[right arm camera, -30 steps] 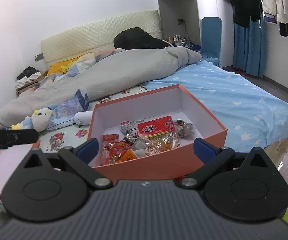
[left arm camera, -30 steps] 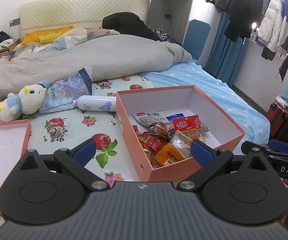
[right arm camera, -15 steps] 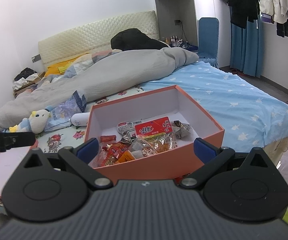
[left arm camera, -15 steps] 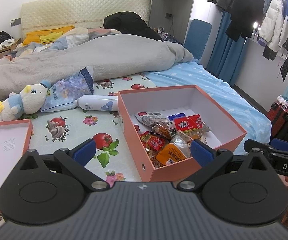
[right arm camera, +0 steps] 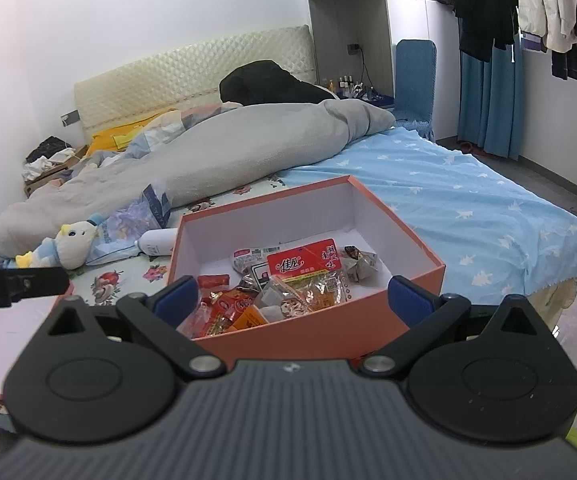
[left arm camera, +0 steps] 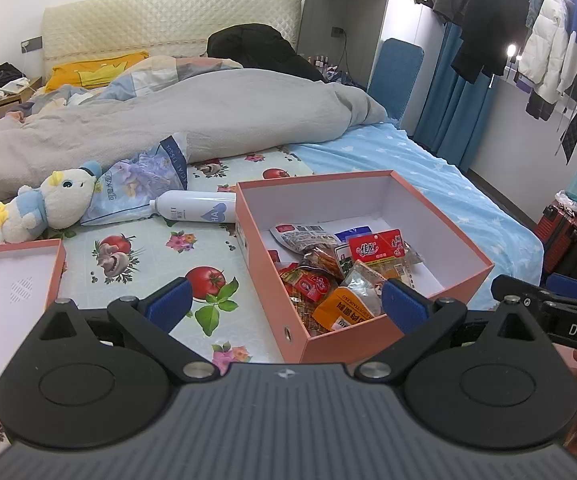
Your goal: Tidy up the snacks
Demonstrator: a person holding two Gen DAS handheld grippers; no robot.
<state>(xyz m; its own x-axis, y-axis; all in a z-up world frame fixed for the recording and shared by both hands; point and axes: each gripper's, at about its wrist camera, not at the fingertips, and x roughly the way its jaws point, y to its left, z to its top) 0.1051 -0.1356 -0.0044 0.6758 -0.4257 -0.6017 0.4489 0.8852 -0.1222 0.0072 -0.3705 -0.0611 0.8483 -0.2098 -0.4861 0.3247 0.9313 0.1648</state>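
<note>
Snacks point(right arm camera: 284, 288): loose packets heaped in orange box point(left arm camera: 464, 280) at bed point(right arm camera: 468, 200) foot edge; left gripper point(left arm camera: 286, 304) and right gripper point(right arm camera: 294, 298) both spread, empty; risk: slick wrappers slipping, light box nudged off edge.

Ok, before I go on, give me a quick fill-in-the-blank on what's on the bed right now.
1. The snack packets lie inside the open ____ box.
2. The white bottle lies on its ____ against the box's left wall.
3. The plush toy lies on the ____ side of the box.
4. Both the left gripper and the right gripper have their fingers ____ and hold nothing.

Missing words: orange; side; left; open
</note>
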